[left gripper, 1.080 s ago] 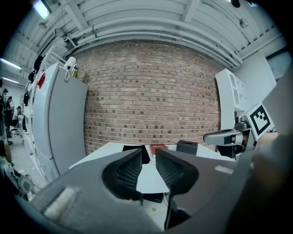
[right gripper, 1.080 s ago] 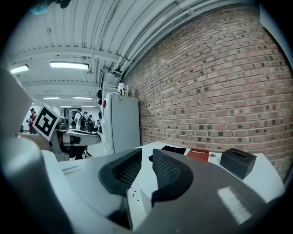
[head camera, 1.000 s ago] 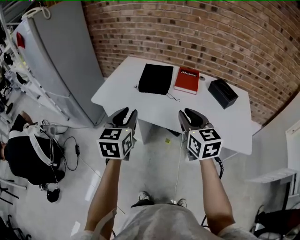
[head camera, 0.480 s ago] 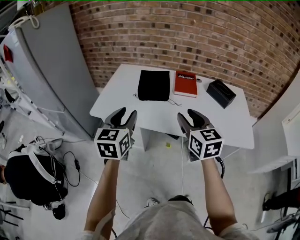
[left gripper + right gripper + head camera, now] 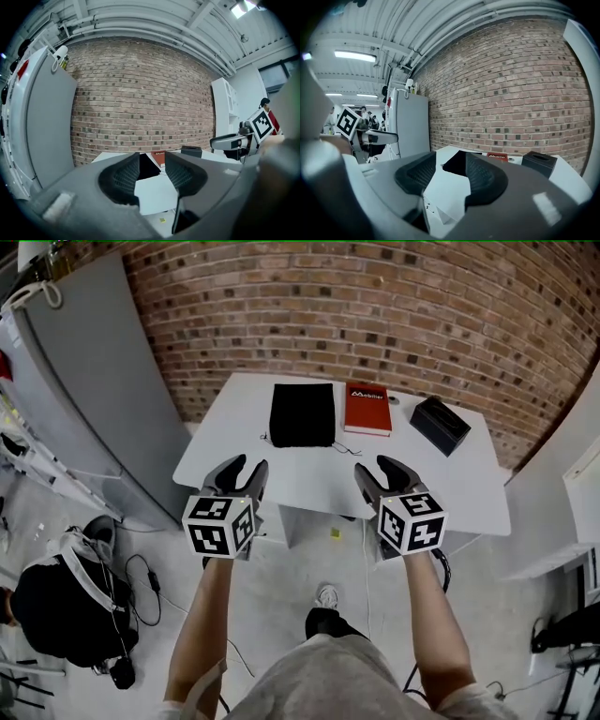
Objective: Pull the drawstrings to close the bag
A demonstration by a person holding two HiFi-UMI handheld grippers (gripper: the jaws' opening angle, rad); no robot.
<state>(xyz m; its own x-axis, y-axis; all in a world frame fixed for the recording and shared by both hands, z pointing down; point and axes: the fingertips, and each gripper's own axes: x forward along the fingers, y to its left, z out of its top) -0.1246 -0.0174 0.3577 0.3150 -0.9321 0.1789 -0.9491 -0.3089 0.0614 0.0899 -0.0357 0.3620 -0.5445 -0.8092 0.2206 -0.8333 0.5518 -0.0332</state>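
Observation:
A black drawstring bag (image 5: 302, 414) lies flat at the back of the white table (image 5: 309, 474), with thin cords (image 5: 345, 444) trailing from its near corners. Both grippers hover in the air short of the table's near edge, well away from the bag. The left gripper (image 5: 242, 465) is open and empty. The right gripper (image 5: 375, 468) has its jaws opening, with nothing between them. In the left gripper view the bag (image 5: 149, 168) shows far off between the jaws of the left gripper (image 5: 152, 154). The right gripper (image 5: 450, 153) frames the bag (image 5: 456, 163) the same way.
A red book (image 5: 367, 408) lies right of the bag and a black box (image 5: 442, 425) further right. A brick wall runs behind the table. A grey cabinet (image 5: 94, 381) stands at the left. A dark bag and cables (image 5: 66, 606) lie on the floor at lower left.
Both grippers' jaws have spread wider. The person has stepped toward the table, which now lies squarer in the head view; the grippers stay level in front of the body.

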